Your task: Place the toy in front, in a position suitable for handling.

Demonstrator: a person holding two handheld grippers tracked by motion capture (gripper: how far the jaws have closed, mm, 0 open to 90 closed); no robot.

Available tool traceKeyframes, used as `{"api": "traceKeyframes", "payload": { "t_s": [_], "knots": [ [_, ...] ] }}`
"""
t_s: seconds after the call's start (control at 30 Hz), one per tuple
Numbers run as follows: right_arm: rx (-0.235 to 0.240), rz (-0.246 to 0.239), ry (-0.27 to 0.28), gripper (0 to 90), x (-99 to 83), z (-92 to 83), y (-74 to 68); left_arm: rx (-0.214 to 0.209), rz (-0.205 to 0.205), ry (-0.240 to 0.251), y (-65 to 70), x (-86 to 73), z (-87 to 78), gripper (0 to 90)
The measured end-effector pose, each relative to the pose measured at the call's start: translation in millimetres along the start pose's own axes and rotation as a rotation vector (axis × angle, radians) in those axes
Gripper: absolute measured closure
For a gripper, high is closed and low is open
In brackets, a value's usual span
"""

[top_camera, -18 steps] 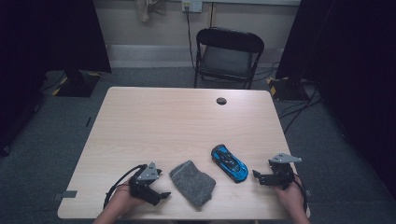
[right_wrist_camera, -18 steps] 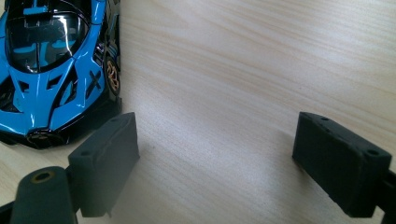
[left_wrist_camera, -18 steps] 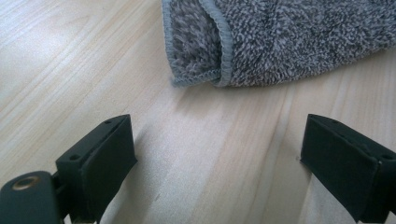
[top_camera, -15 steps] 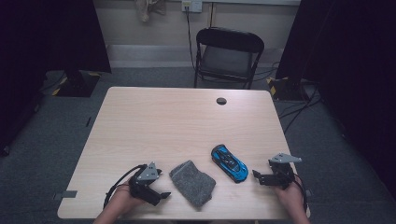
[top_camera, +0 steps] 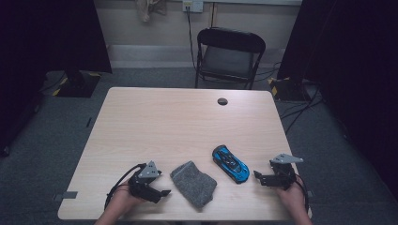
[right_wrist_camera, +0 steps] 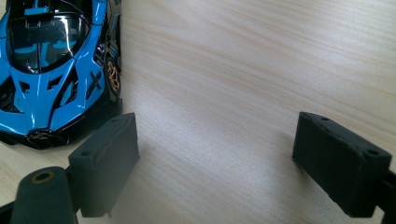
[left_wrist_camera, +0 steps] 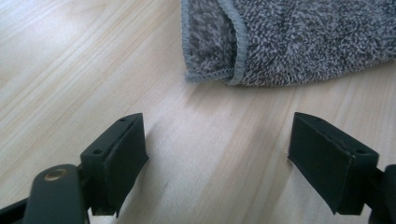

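A blue toy car (top_camera: 230, 163) stands on the wooden table (top_camera: 178, 122) near its front right. A folded grey cloth (top_camera: 193, 183) lies to the car's left by the front edge. My left gripper (top_camera: 164, 193) rests on the table just left of the cloth, open, with bare wood between its jaws; the cloth (left_wrist_camera: 289, 39) lies a little ahead of it. My right gripper (top_camera: 257, 177) rests right of the car, open and holding nothing; the car's nose (right_wrist_camera: 51, 70) sits just beyond its left jaw.
A small dark round cap (top_camera: 222, 101) lies near the table's far edge. A black folding chair (top_camera: 228, 56) stands behind the table. Cables and dark curtains flank both sides on the grey floor. The table's middle and far left are bare wood.
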State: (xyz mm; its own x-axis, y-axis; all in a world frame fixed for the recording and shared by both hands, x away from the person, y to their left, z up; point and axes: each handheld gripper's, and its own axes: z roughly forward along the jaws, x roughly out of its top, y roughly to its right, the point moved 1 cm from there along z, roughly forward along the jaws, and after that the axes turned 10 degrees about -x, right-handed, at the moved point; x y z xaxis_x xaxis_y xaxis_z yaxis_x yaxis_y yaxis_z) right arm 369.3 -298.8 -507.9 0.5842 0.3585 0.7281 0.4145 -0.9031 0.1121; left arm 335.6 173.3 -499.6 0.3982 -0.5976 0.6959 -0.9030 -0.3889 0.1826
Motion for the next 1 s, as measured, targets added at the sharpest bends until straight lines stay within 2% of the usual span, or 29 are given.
{"api": "traceKeyframes", "payload": {
  "t_s": [0.07, 0.17, 0.23, 0.27, 0.3, 0.33, 0.37, 0.4, 0.47, 0.5, 0.53, 0.6, 0.67, 0.7, 0.73, 0.77, 0.87, 0.93, 1.0],
  "knots": [
    [0.002, -0.002, 0.002, 13.6, 0.3, 0.4, 0.1, 0.0, -0.003, 0.009, 2.2, 3.3, -3.7, 18.6],
    [0.002, -0.003, 0.003, 13.6, 0.8, 1.1, 0.1, -0.024, 0.022, 0.028, 9.4, 12.9, -10.2, 20.4],
    [0.002, -0.004, 0.003, 13.6, 1.0, 1.3, 0.0, -0.035, 0.055, 0.032, 15.8, 22.2, -12.4, 20.4],
    [0.002, -0.004, 0.003, 13.6, 0.9, 1.3, 0.0, -0.053, 0.092, 0.026, 22.3, 32.2, -11.6, 20.6],
    [0.002, -0.004, 0.003, 13.6, 0.9, 1.3, 0.0, -0.069, 0.109, 0.021, 25.8, 37.3, -10.0, 20.6],
    [0.002, -0.003, 0.003, 13.6, 0.9, 1.3, 0.0, -0.069, 0.109, 0.021, 25.8, 37.3, -10.0, 20.6],
    [0.002, -0.003, 0.003, 13.6, 0.9, 1.3, 0.0, -0.099, 0.159, 0.006, 32.8, 46.7, -4.7, 20.6],
    [0.002, -0.003, 0.003, 13.6, 0.9, 1.3, 0.0, -0.099, 0.159, 0.006, 32.8, 46.7, -4.7, 20.6],
    [0.002, -0.004, 0.003, 13.6, 0.9, 1.3, 0.0, -0.109, 0.204, -0.019, 38.1, 55.4, 1.9, 20.6],
    [0.002, -0.004, 0.003, 13.6, 0.9, 1.2, 0.0, -0.13, 0.217, -0.032, 40.6, 63.5, 10.2, 22.0],
    [0.002, -0.004, 0.003, 13.6, 0.9, 1.2, 0.0, -0.13, 0.217, -0.032, 40.6, 63.5, 10.2, 22.0],
    [0.002, -0.003, 0.003, 13.6, 0.9, 1.3, 0.0, -0.158, 0.237, -0.042, 41.4, 73.1, 23.0, 22.0],
    [0.002, -0.004, 0.003, 13.6, 0.9, 1.3, 0.0, -0.163, 0.242, -0.05, 41.1, 75.4, 27.6, 22.0],
    [0.002, -0.004, 0.004, 13.6, 0.9, 1.3, 0.0, -0.172, 0.258, -0.067, 39.2, 78.9, 34.8, 22.0],
    [0.002, -0.004, 0.004, 13.6, 0.9, 1.3, 0.0, -0.172, 0.258, -0.067, 39.2, 78.9, 34.8, 22.0],
    [0.003, -0.003, 0.003, 13.6, 0.9, 1.3, 0.0, -0.178, 0.272, -0.092, 35.9, 81.8, 40.1, 22.0],
    [0.002, -0.004, 0.004, 13.6, 0.9, 1.3, 0.0, -0.197, 0.266, -0.112, 33.5, 83.2, 44.4, 21.8],
    [0.003, -0.003, 0.004, 13.6, 0.9, 1.3, 0.1, -0.238, 0.26, -0.142, 29.0, 83.9, 50.0, 21.9],
    [0.003, -0.003, 0.004, 13.6, 0.9, 1.3, 0.1, -0.242, 0.258, -0.149, 28.0, 83.1, 52.6, 21.9]
  ]
}}
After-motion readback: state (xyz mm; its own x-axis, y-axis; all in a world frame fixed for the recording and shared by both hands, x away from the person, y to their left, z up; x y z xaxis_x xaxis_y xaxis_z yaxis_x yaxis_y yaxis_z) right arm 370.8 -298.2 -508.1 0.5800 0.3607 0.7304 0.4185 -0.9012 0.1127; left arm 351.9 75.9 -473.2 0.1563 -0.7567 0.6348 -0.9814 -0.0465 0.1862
